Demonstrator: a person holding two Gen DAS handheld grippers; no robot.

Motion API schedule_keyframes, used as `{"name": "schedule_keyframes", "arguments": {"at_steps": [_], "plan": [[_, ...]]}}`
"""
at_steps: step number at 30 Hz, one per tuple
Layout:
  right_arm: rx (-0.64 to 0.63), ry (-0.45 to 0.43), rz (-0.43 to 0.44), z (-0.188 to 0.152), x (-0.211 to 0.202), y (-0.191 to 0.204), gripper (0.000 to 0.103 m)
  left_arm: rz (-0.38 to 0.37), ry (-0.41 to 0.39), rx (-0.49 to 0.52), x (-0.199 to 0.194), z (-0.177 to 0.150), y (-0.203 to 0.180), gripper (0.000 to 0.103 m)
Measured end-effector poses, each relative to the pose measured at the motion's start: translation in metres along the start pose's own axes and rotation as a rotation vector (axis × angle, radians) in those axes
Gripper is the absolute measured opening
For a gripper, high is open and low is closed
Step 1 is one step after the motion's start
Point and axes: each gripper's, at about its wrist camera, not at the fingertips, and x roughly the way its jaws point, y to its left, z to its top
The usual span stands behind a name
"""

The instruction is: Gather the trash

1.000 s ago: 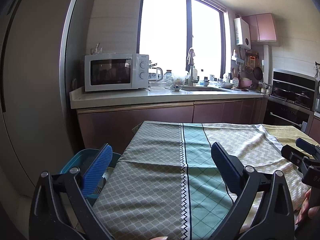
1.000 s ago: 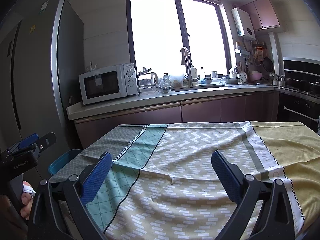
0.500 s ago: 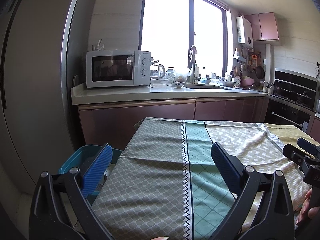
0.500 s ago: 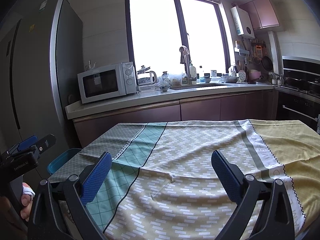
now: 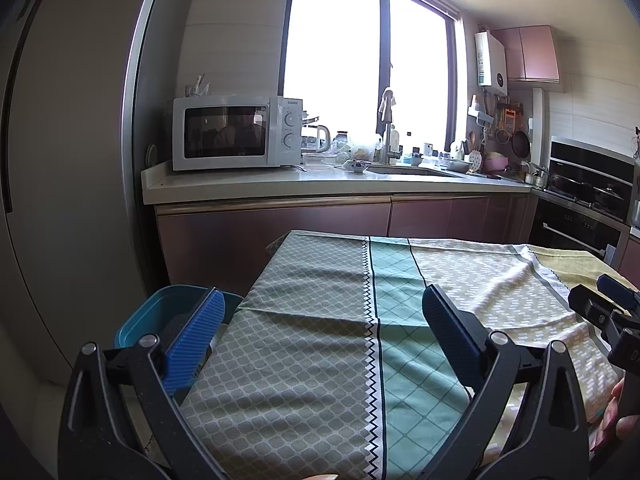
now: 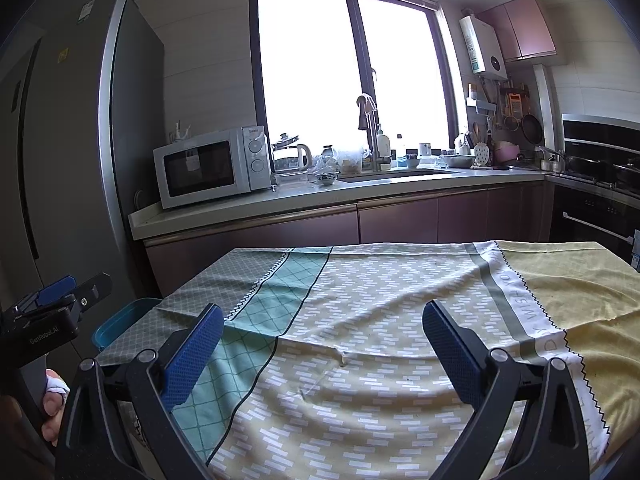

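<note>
At the far left stands a grey fridge [image 6: 72, 152] with a yellow sticker too small to read. The left tool [image 5: 320, 340] hangs released, empty, over the left part of the cloth [image 5: 320, 340]-covered worktop; its body reads "GenRobot.AI" in the right wrist view. A blue bin [image 5: 160, 316] sits just beside the worktop's left edge; what it holds cannot be made out. A white microwave [image 5: 236, 132] on the kitchen counter carries a small logo, seemingly "Galanz". The right tool [image 6: 323, 340] is likewise spread apart, empty, over the cloth's middle. Toward the right edge, a pale band reads "WISH YOU". No trash is visible on the cloth.
</note>
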Motion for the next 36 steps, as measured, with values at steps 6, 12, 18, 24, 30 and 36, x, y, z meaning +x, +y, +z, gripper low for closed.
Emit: {"name": "schedule_keyframes", "arguments": {"at_steps": [6,12,18,24,30,36], "plan": [[-0.001,-0.004,-0.002,0.0006,-0.0012,0.0016,0.096,0.000,0.001,0.000,-0.0005,-0.0005,-0.0005,0.097],[0.001,-0.003,-0.002,0.0005,-0.0003,0.0014,0.096,-0.003,0.006,-0.001,0.0000,-0.0022,-0.0008,0.097],[0.002,-0.004,-0.002,0.0005,0.0001,0.0011,0.096,-0.009,0.017,-0.004,0.0022,-0.0066,-0.0031,0.097],[0.005,-0.003,-0.008,0.0000,-0.0007,0.0023,0.096,-0.008,0.017,-0.002,0.0046,-0.0063,-0.0030,0.097],[0.003,-0.003,-0.009,0.0001,-0.0004,0.0023,0.096,-0.008,0.019,-0.002,0.0050,-0.0072,-0.0033,0.097],[0.005,-0.007,-0.012,0.0001,-0.0008,0.0028,0.096,-0.007,0.020,-0.001,0.0051,-0.0079,-0.0033,0.097]]}}
